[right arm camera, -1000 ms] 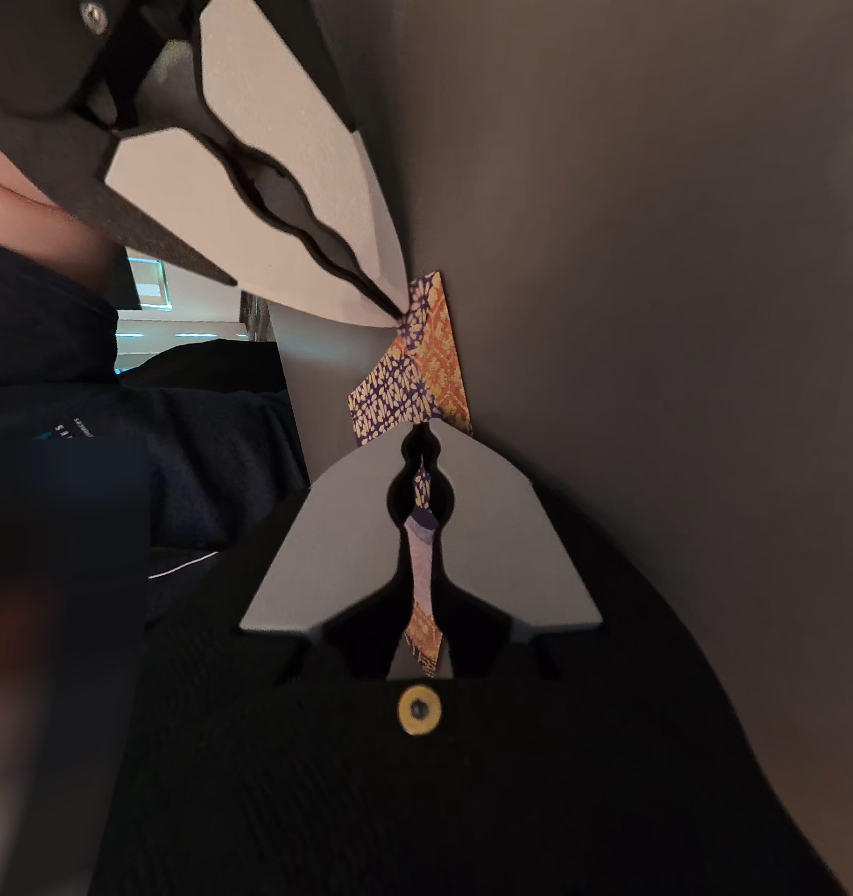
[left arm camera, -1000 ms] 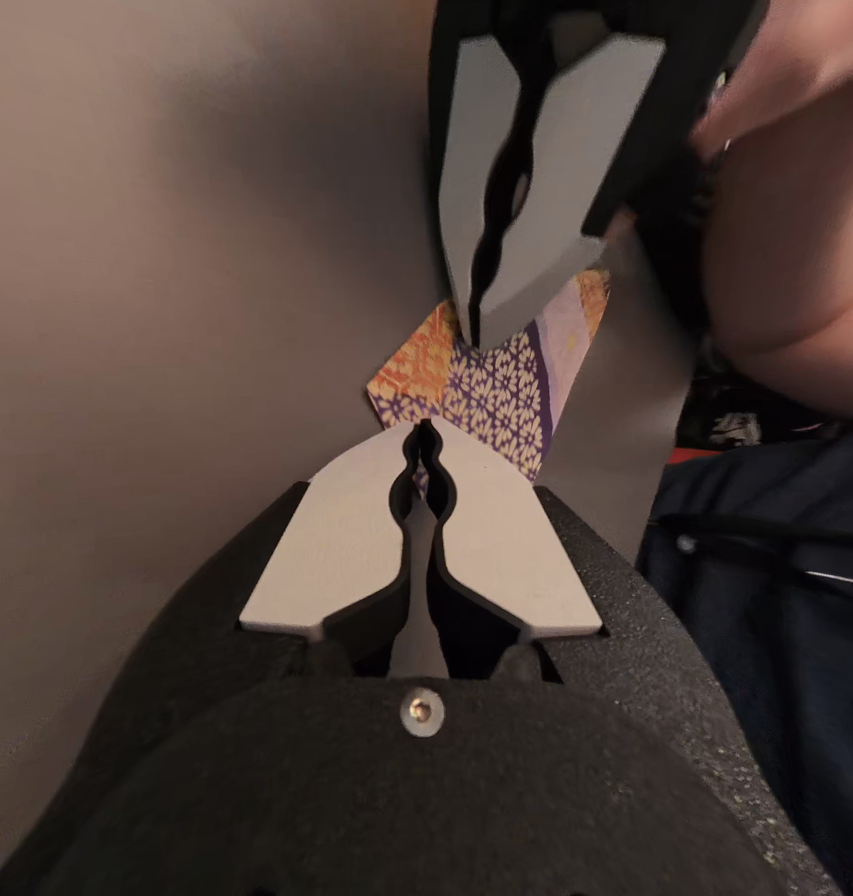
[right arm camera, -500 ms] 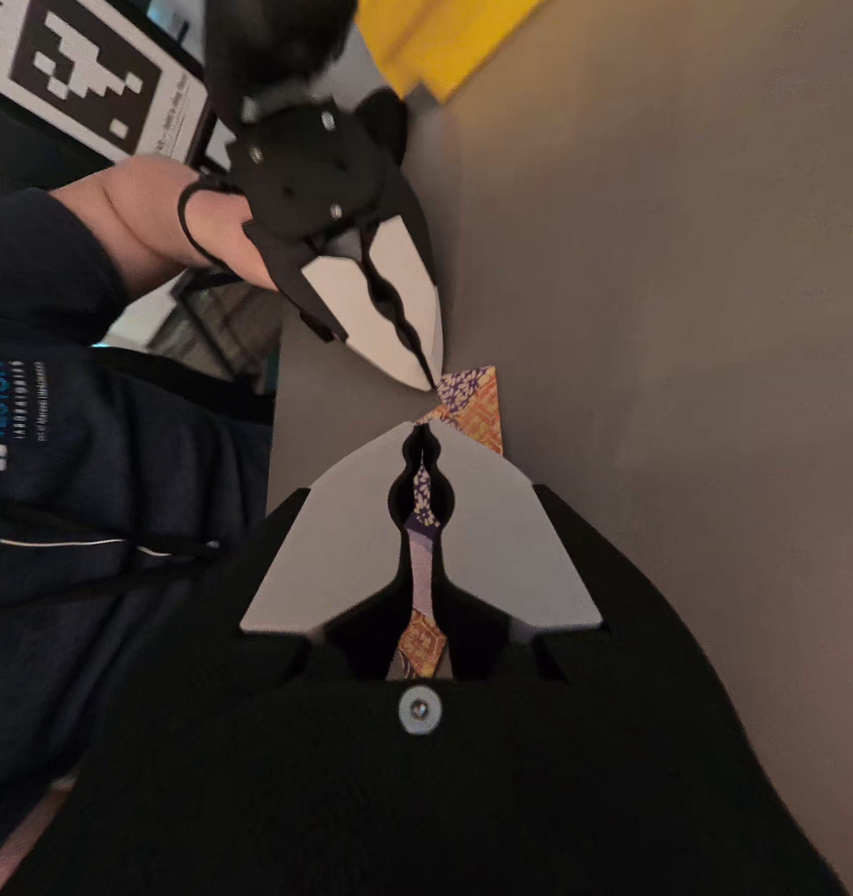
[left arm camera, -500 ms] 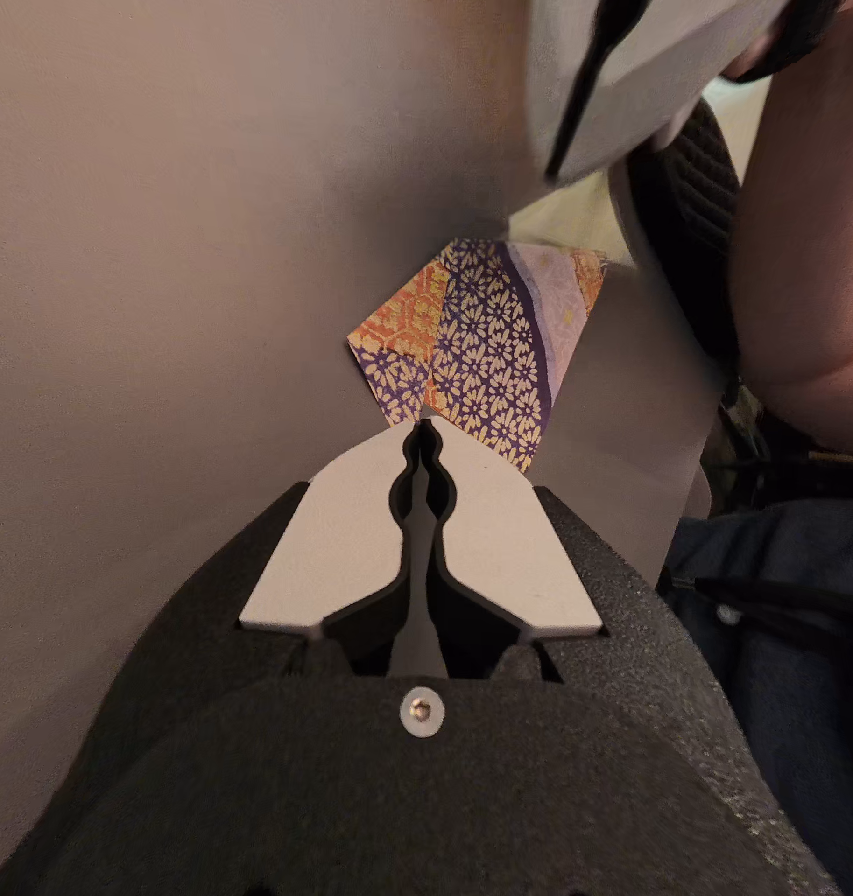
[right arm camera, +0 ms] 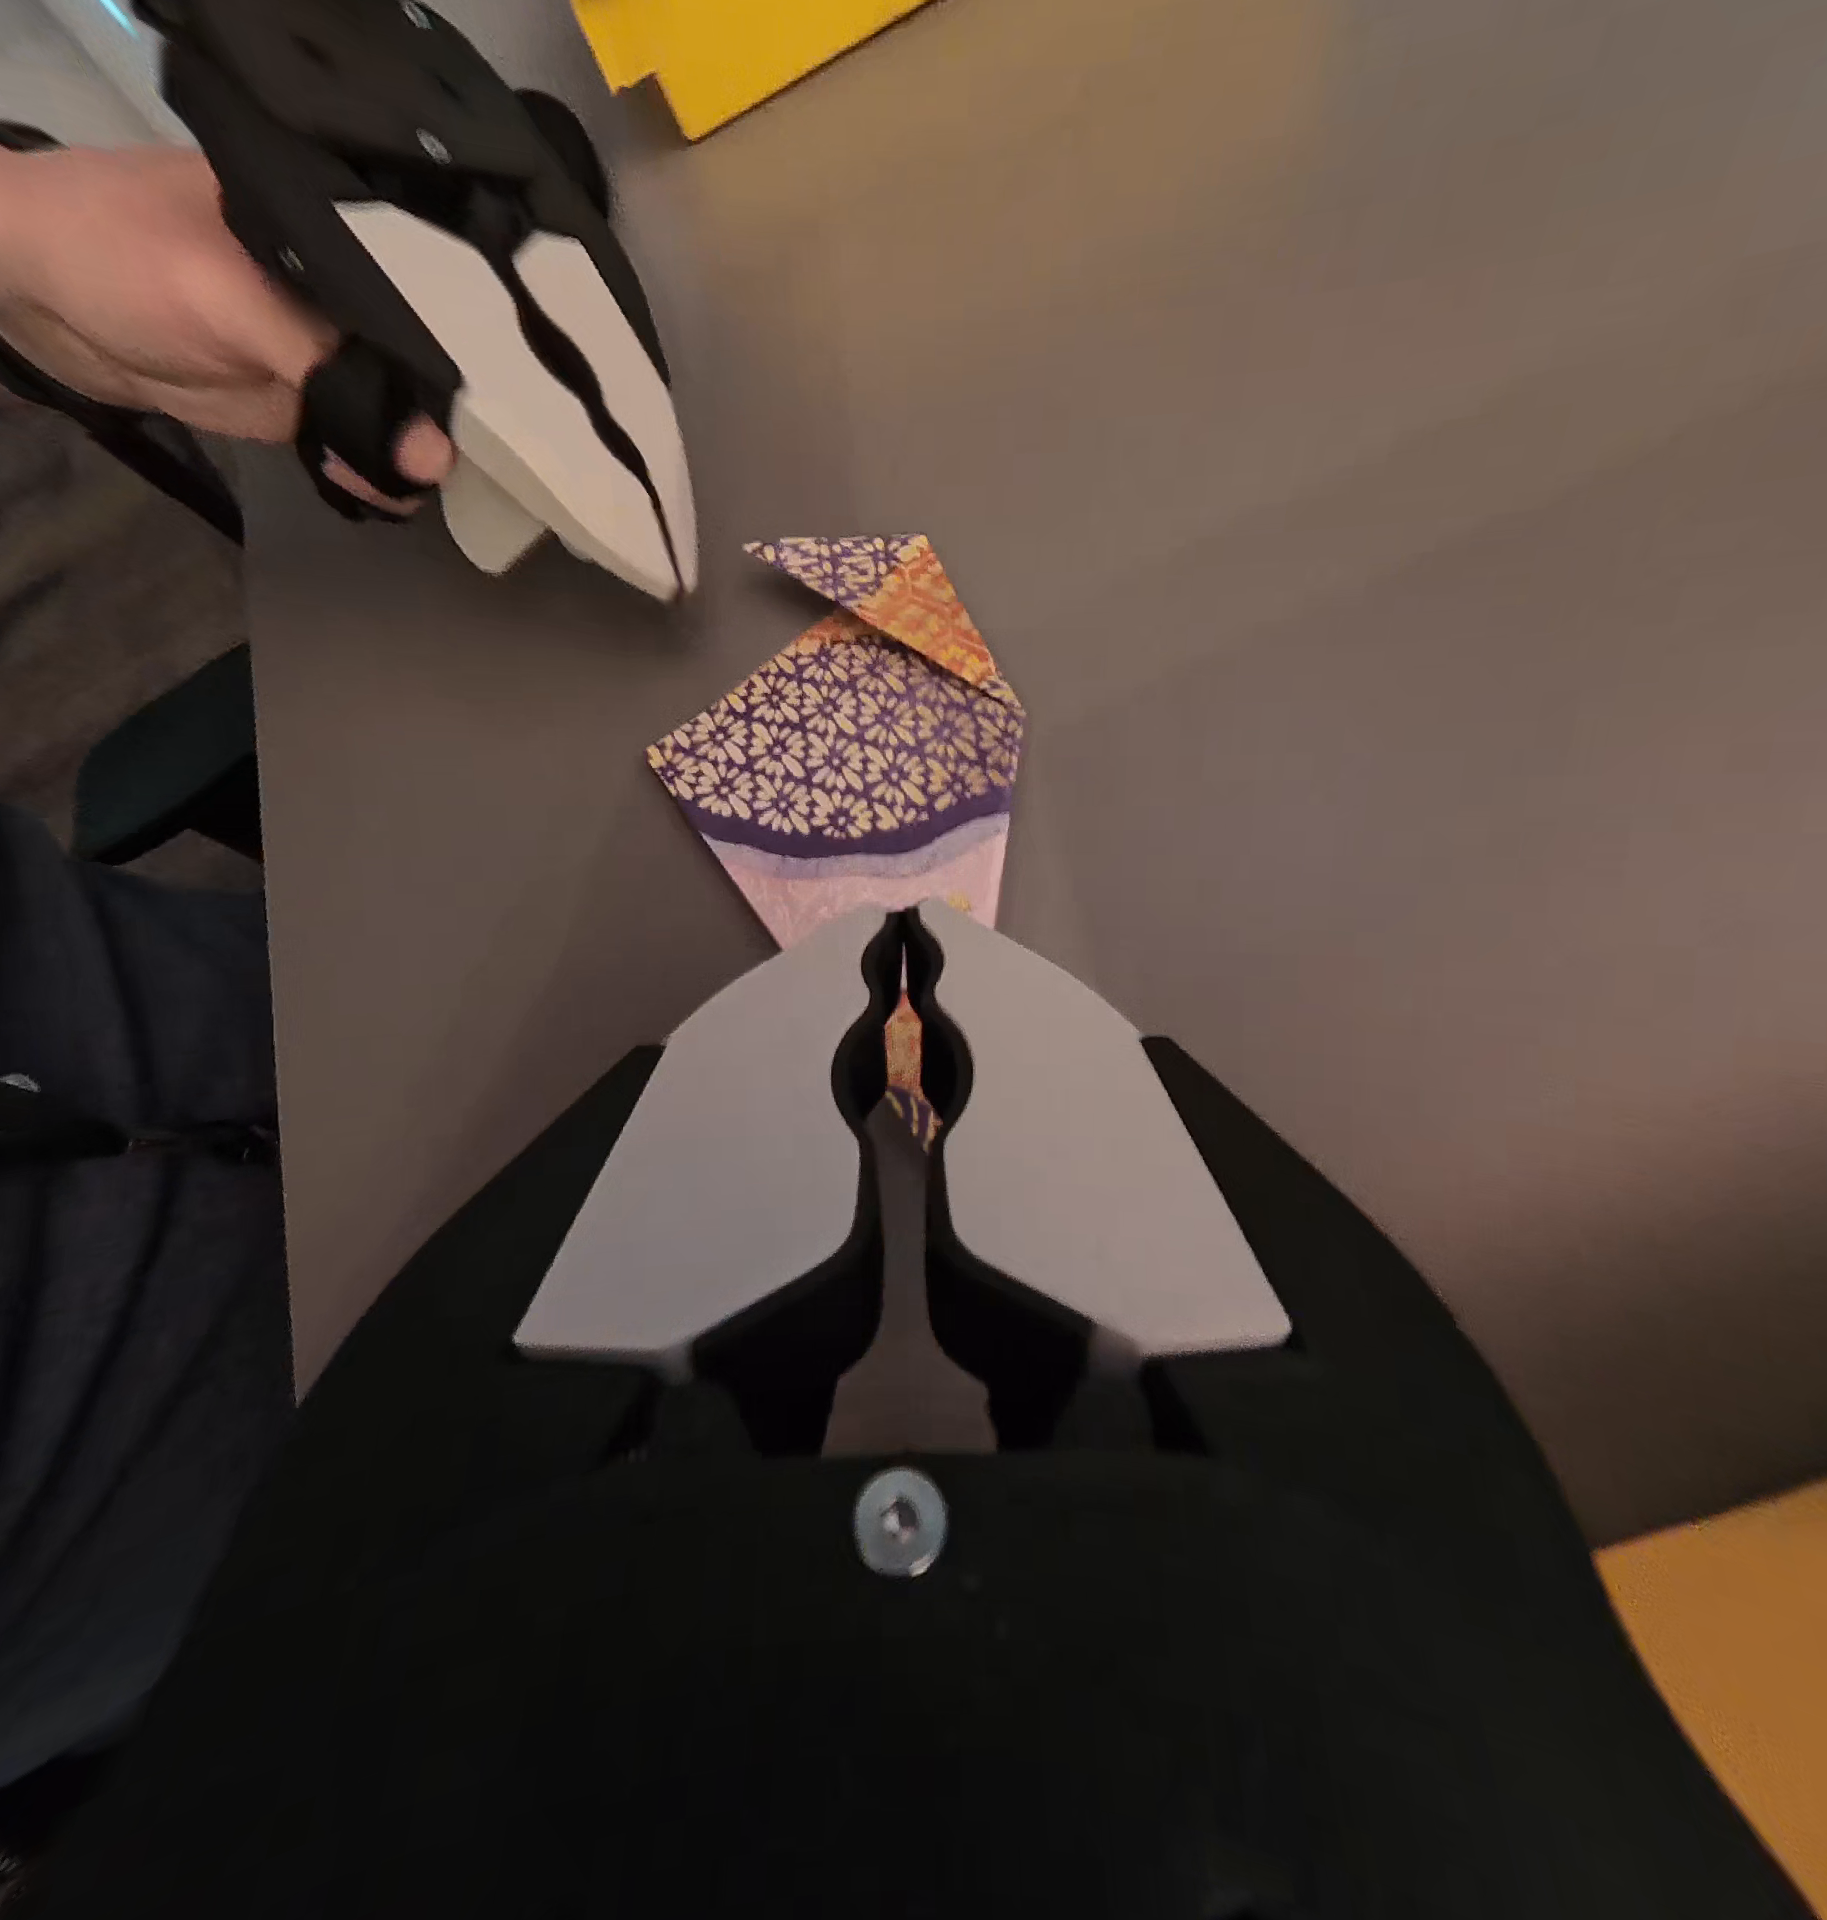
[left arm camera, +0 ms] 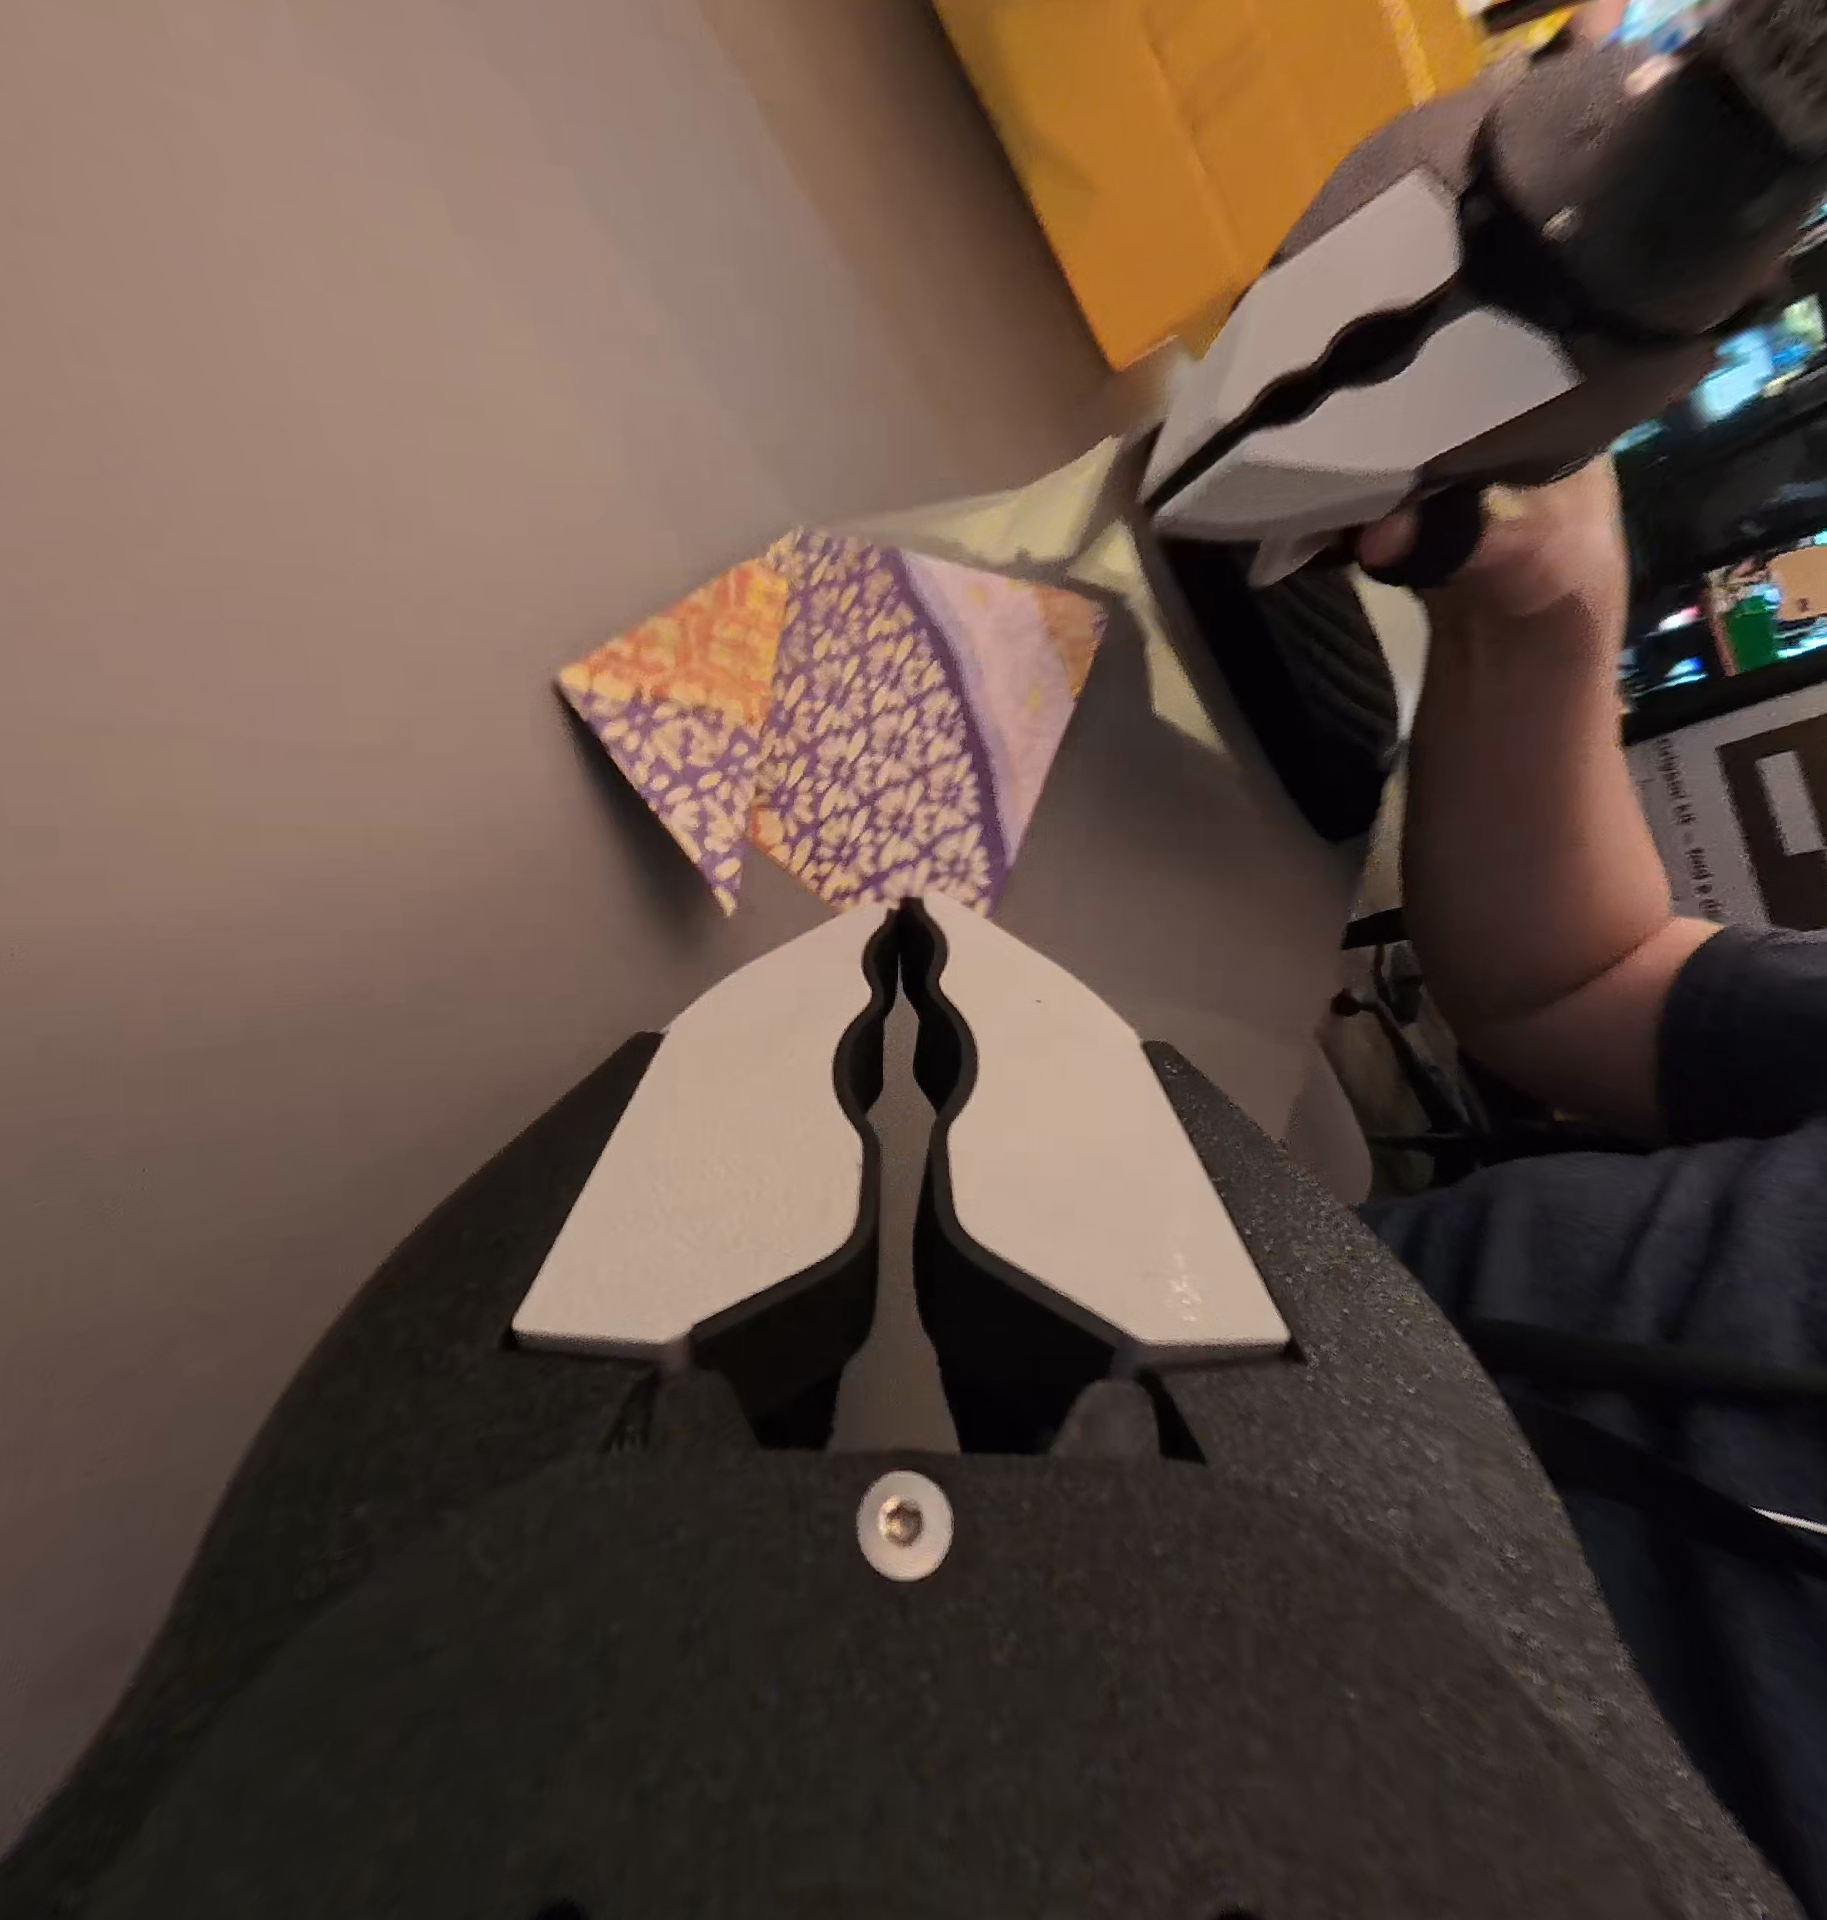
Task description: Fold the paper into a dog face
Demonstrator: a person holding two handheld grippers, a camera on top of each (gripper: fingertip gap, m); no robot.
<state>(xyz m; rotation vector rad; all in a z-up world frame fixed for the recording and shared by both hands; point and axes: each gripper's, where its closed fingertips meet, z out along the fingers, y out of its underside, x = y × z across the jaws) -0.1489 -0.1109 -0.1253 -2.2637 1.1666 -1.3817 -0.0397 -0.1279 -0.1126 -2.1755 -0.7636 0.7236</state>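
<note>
Patterned origami paper lies partly folded on the grey counter, one ear flap turned down.

The smooth matte counter [right arm camera: 1304, 520] carries yellow sheets [right arm camera: 763, 52] at its far edge and the paper [right arm camera: 847, 758], thin, crisp and printed in purple florals with orange and lilac bands. It is a tapering shape with one small triangular flap creased over. The right gripper [right arm camera: 904, 914], its jaws closed, appears to pinch the lilac end, though whether it merely presses is unclear. The left gripper [right arm camera: 670, 582], jaws closed on nothing, hangs just beside the paper. Judging from this, the next move calls for folding the matching second flap, with its crease mirroring the first.
</note>
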